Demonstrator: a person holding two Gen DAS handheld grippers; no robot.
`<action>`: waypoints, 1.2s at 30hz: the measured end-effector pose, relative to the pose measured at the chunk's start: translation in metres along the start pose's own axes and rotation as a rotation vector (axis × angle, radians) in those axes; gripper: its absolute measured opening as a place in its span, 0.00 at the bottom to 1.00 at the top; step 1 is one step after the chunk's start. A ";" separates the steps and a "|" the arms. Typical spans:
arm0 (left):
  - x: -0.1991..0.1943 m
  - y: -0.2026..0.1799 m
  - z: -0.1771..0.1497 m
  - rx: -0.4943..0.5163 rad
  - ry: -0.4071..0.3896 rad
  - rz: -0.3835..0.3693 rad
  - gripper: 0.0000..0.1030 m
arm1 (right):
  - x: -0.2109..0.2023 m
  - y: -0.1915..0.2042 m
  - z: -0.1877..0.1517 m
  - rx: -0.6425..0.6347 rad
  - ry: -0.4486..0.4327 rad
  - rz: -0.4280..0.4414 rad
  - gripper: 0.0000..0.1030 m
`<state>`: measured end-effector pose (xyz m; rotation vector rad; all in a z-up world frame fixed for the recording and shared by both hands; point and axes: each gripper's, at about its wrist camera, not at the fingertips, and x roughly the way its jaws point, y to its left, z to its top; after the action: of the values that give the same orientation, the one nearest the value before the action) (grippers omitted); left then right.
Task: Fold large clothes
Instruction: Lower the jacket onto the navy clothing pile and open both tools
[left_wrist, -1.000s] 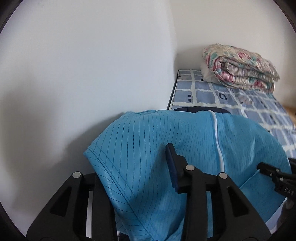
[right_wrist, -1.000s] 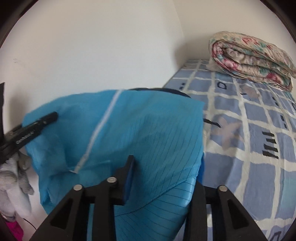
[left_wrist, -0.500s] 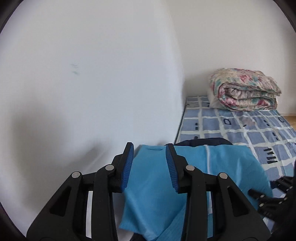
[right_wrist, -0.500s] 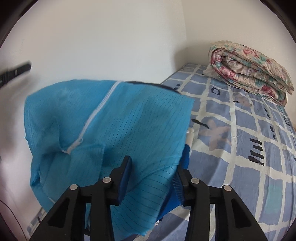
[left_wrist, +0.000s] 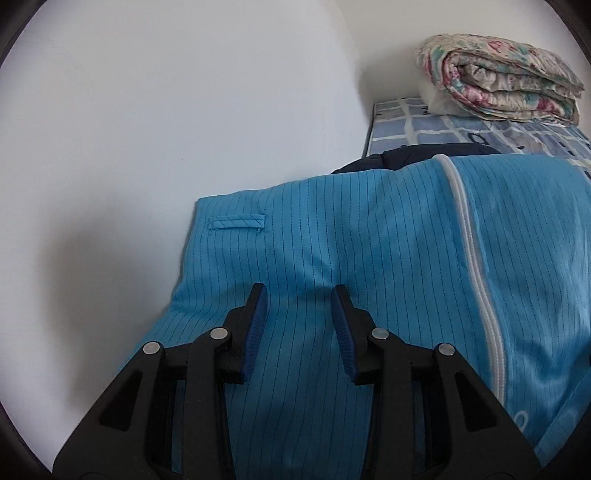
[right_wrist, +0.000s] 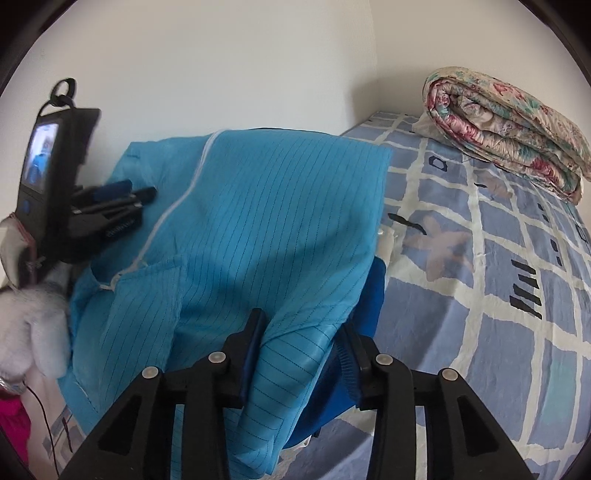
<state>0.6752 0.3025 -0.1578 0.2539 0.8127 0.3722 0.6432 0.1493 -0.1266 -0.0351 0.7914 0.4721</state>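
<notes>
A large light-blue pinstriped garment (left_wrist: 369, 236) with a white zipper (left_wrist: 476, 280) lies spread on the bed next to the wall, over a dark blue garment (left_wrist: 417, 155). My left gripper (left_wrist: 299, 328) is open just above the fabric with nothing between its pads. In the right wrist view the garment (right_wrist: 266, 206) is folded over, and a fold of it runs up between the jaws of my right gripper (right_wrist: 301, 347), which are partly apart. The left gripper (right_wrist: 110, 206) shows at the garment's far left side.
A rolled floral quilt (right_wrist: 509, 129) on a white pillow lies at the head of the bed; it also shows in the left wrist view (left_wrist: 498, 77). The blue-and-white checked sheet (right_wrist: 498, 295) covers the bed to the right. A white wall (left_wrist: 147, 129) runs along the left.
My left gripper let go of the garment, swung up, then came down over the spread fabric. The right gripper lowered its held fold toward the bed, and the garment now lies flatter.
</notes>
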 end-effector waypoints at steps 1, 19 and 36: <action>-0.005 0.005 0.002 -0.028 0.003 -0.008 0.36 | -0.003 0.001 0.000 0.003 -0.003 0.001 0.40; -0.290 0.090 -0.028 -0.245 -0.196 -0.327 0.62 | -0.241 -0.004 -0.054 0.042 -0.188 0.016 0.44; -0.601 0.130 -0.119 -0.208 -0.469 -0.357 0.94 | -0.513 0.029 -0.173 -0.049 -0.395 0.016 0.49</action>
<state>0.1795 0.1788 0.2042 -0.0051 0.3408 0.0518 0.2043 -0.0630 0.1099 0.0195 0.3926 0.4945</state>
